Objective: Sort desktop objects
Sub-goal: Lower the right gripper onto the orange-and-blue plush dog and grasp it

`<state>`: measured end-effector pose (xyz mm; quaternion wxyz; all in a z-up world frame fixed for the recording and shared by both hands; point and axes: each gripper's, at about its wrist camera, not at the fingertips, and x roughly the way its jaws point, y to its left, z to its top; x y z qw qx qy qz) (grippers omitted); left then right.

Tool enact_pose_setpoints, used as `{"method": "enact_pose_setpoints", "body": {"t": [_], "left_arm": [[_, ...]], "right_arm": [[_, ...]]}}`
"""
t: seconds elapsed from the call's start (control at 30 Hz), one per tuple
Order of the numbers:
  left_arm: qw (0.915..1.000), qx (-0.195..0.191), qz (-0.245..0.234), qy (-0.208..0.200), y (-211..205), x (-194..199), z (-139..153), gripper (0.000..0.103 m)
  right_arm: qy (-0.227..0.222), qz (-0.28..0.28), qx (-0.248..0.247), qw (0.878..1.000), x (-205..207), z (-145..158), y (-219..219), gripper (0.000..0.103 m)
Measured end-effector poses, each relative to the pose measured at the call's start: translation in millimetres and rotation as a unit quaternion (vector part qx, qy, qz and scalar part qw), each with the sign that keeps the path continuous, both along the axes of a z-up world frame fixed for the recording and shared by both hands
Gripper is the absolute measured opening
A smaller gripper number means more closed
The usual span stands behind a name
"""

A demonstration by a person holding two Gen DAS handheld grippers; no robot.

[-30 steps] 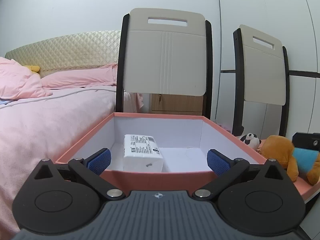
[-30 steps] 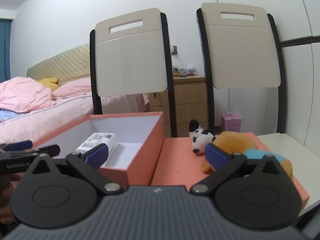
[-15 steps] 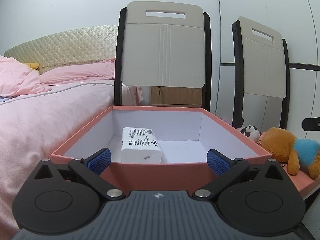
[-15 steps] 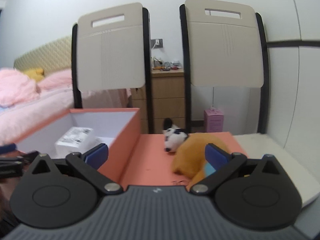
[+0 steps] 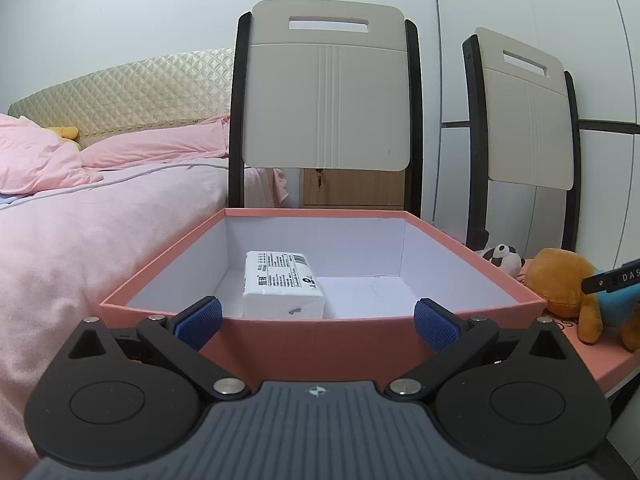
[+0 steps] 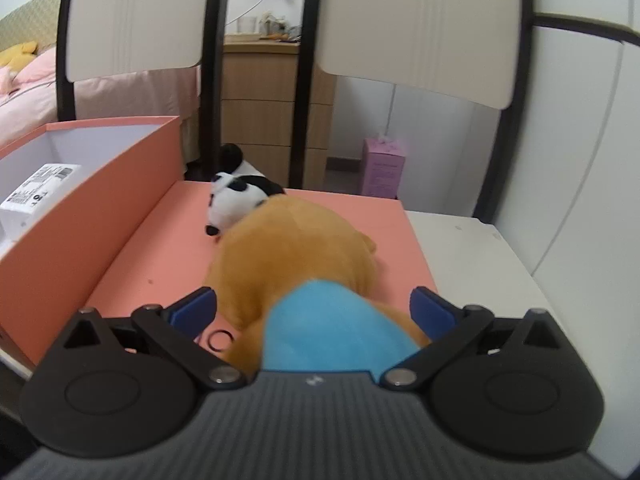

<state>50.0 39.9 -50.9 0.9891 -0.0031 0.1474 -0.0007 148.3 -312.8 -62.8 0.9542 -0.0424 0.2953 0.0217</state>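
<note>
Looking along the left wrist view first:
Left hand-held gripper (image 5: 316, 318): fingers spread wide, nothing between the blue pads (image 5: 199, 321), hovering just short of the near wall of the box.
Coral box (image 5: 320, 340): open-topped, white inside, sitting straight ahead.
Tissue pack (image 5: 282, 290): white, printed label up, lying on the box floor left of centre.
Panda plush (image 5: 502, 258): small, black and white, just past the box's right wall.
Orange plush (image 5: 568, 286): wears a blue top and lies on the coral lid (image 5: 596, 360) right of the box.
Right-hand tool: one black finger (image 5: 612, 280) pokes in from the right edge, over the orange plush.
Backdrop: two chairs (image 5: 326, 104) stand behind the box, and a bed (image 5: 80, 232) with pink covers is on the left.

Now the right wrist view:
Right hand-held gripper (image 6: 312, 308): fingers spread, straddling the orange plush (image 6: 296, 248) at its blue-clad end; I cannot tell whether the pads touch it.
Panda plush (image 6: 236, 200): lies just beyond the orange plush, touching it, near the lid's far edge.
Coral lid (image 6: 160, 240): lies flat under both toys.
Small black ring (image 6: 220, 338): sits on the lid by the left pad.
Coral box (image 6: 72, 216): stands on the left with the tissue pack (image 6: 36, 192) inside.
Bench (image 6: 472, 256): its white top shows to the right of the lid.
Pink carton (image 6: 384, 168): stands on the floor behind.
</note>
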Motion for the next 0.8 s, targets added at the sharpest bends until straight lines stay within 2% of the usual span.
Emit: {"method": "enact_pose_setpoints", "body": {"t": [0.13, 0.27, 0.4, 0.67, 0.8], "left_arm": [[1.0000, -0.003, 0.004, -0.004, 1, 0, -1, 0.103], [0.9999, -0.003, 0.012, -0.005, 2, 0, -1, 0.103], [0.9998, 0.000, 0.017, -0.006, 1, 2, 0, 0.103], [0.9996, -0.015, 0.021, -0.006, 5, 0, 2, 0.103], [0.9997, -0.014, 0.021, -0.006, 3, 1, 2, 0.103]], "right_arm": [[-0.016, -0.033, 0.015, 0.999, -8, -9, -2, 0.103], [-0.018, -0.015, 0.026, 0.999, -9, -10, 4, 0.103], [-0.014, 0.000, -0.016, 1.000, -9, -19, 10, 0.103], [-0.025, 0.011, -0.018, 0.999, -12, -21, 3, 0.103], [-0.015, 0.014, -0.022, 1.000, -7, -24, 4, 0.103]]}}
